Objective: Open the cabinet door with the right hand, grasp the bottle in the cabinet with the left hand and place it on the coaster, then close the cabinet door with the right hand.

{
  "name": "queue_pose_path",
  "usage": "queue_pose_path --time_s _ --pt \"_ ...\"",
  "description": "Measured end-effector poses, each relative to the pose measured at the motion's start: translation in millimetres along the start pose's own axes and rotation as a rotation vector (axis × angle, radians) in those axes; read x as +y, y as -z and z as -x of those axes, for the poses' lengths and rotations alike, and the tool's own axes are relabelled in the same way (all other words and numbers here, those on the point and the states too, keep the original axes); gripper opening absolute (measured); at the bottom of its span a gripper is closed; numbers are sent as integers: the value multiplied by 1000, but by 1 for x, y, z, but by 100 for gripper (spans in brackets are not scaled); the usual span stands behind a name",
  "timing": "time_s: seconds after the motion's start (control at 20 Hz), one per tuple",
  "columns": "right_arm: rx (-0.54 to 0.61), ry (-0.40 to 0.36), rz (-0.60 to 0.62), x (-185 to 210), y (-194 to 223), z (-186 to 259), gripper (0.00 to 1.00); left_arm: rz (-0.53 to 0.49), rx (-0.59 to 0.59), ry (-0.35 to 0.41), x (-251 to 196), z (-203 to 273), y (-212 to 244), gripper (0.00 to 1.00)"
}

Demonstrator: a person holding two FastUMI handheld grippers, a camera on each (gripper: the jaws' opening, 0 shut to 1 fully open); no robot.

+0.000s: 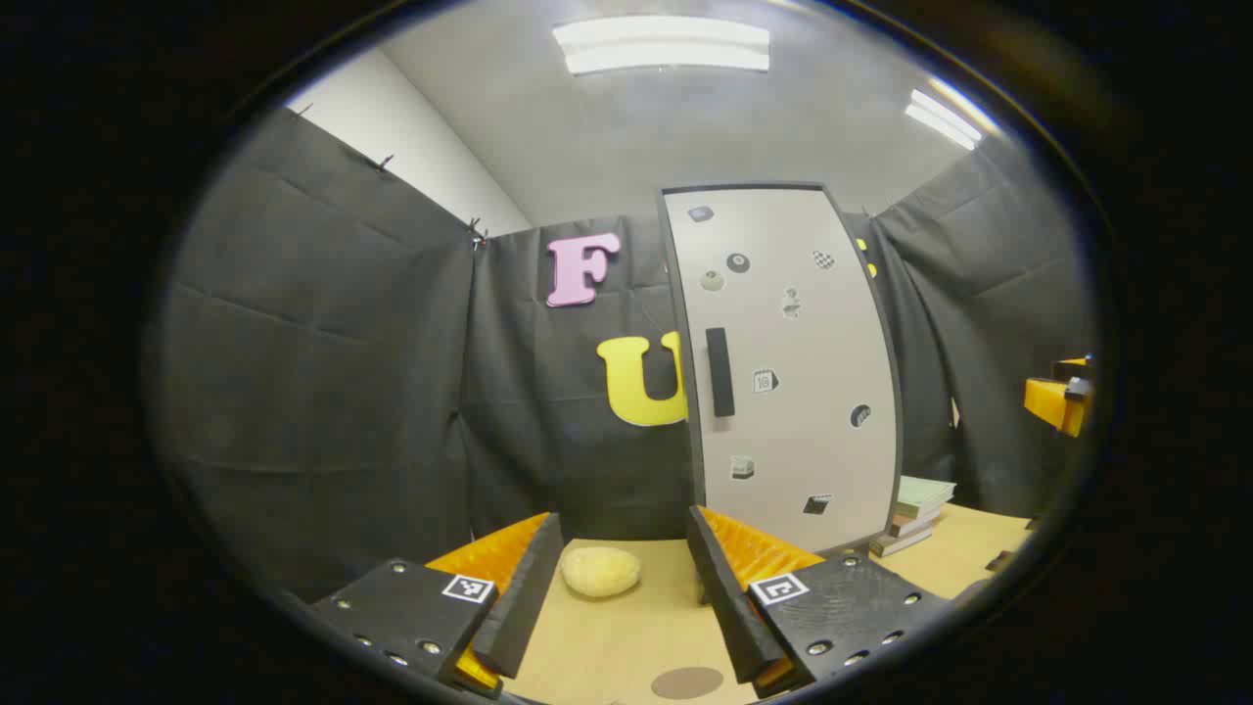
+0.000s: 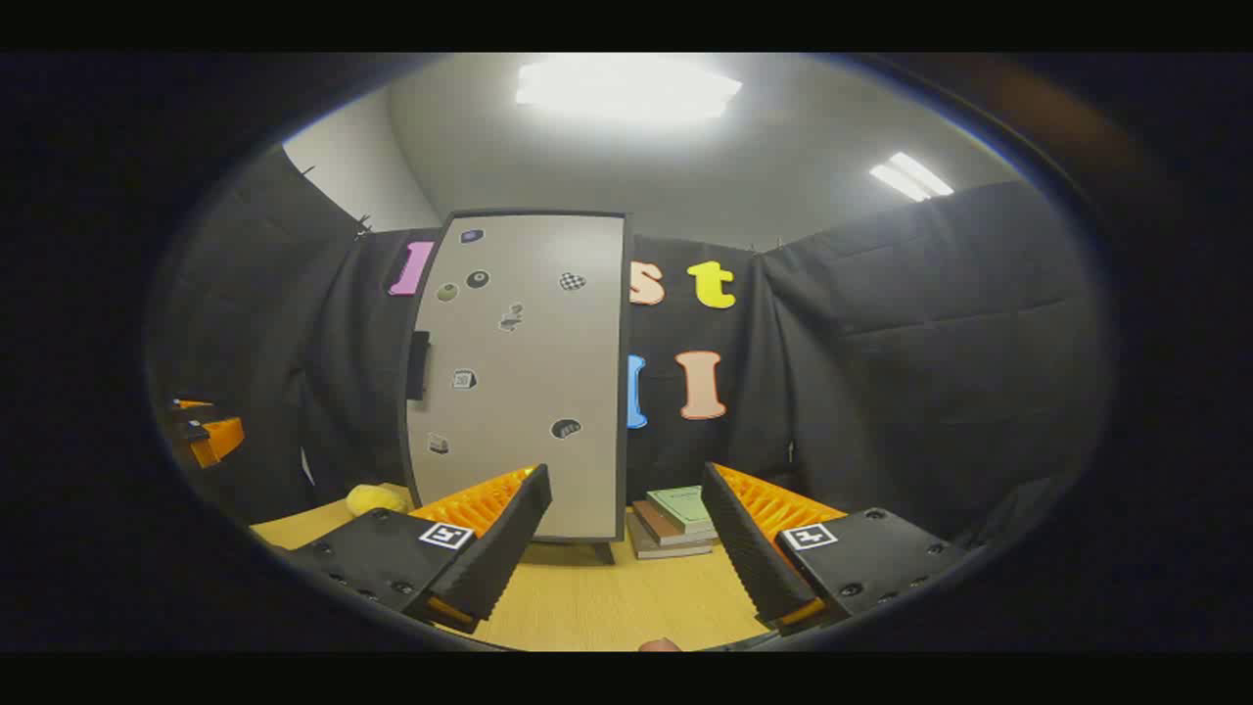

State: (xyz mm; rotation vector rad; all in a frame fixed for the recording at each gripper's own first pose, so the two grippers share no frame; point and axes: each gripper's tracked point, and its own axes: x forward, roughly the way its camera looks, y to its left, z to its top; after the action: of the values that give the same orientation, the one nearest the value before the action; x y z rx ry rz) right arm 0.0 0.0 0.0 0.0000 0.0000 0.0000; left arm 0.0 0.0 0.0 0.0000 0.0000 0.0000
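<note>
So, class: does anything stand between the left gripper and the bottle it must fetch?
Yes. The cabinet door is shut, so the bottle is hidden behind it. The left gripper is open and apart from the cabinet, above the table, with a yellowish lump beyond its fingers. The handle is untouched.

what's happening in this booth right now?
A person holds two grippers over a wooden table, both open and holding nothing. The cabinet door is shut, its dark handle untouched, so the bottle inside can't be seen. The left gripper faces a pale lumpy object, with a round brown coaster close below. The right gripper points toward the cabinet and a stack of books.
</note>
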Motion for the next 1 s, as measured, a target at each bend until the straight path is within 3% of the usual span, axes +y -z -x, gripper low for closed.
queue_pose_path --time_s 0.6,1.0 --pt "8 -11 -3 9 1 -10 97 -7 -22 -19 3 4 -5 77" --pt "-7 -89 -28 52 -33 -38 97 -25 -19 -78 16 -2 2 79"
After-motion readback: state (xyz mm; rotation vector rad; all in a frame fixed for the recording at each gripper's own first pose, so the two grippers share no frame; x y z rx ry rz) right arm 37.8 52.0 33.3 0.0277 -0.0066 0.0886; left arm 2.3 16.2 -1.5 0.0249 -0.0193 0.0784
